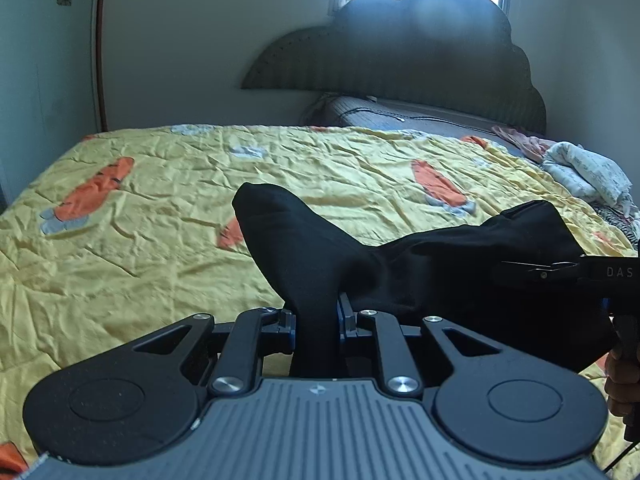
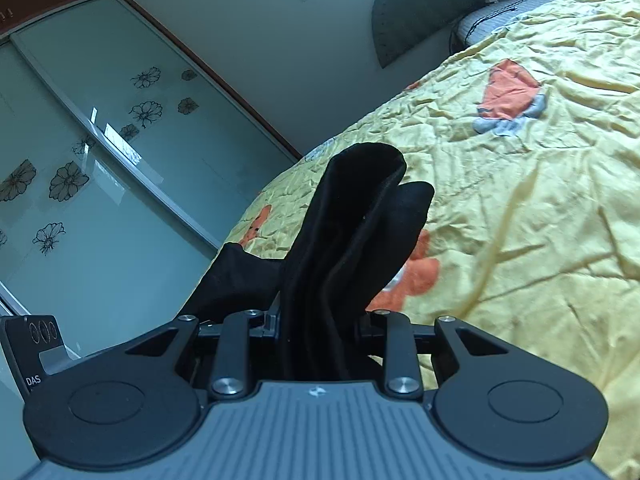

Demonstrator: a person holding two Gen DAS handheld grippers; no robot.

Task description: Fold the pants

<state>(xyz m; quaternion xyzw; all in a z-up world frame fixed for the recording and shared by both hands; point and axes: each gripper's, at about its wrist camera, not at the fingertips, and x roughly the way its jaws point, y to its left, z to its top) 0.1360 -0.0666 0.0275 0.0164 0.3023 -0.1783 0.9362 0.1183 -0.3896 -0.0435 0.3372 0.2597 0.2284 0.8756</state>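
Note:
The black pants [image 1: 420,272] hang bunched above the yellow bedspread [image 1: 160,248]. My left gripper [image 1: 316,320] is shut on a fold of them, and a flap sticks up past its fingers. From there the cloth stretches right to the other gripper's black body [image 1: 568,272]. In the right wrist view my right gripper [image 2: 320,324] is shut on a thick bunch of the black pants [image 2: 352,240], which stand up in several layers beyond the jaws. The left gripper's body [image 2: 36,348] shows at the lower left. A hand [image 1: 622,364] holds the right tool.
The bed carries a yellow quilt with orange patches [image 2: 512,92]. A dark headboard [image 1: 400,60] and pillow [image 1: 400,116] stand at the far end, with crumpled clothes [image 1: 584,172] at the right. Glass wardrobe doors with flower prints [image 2: 100,152] run along the bed's left side.

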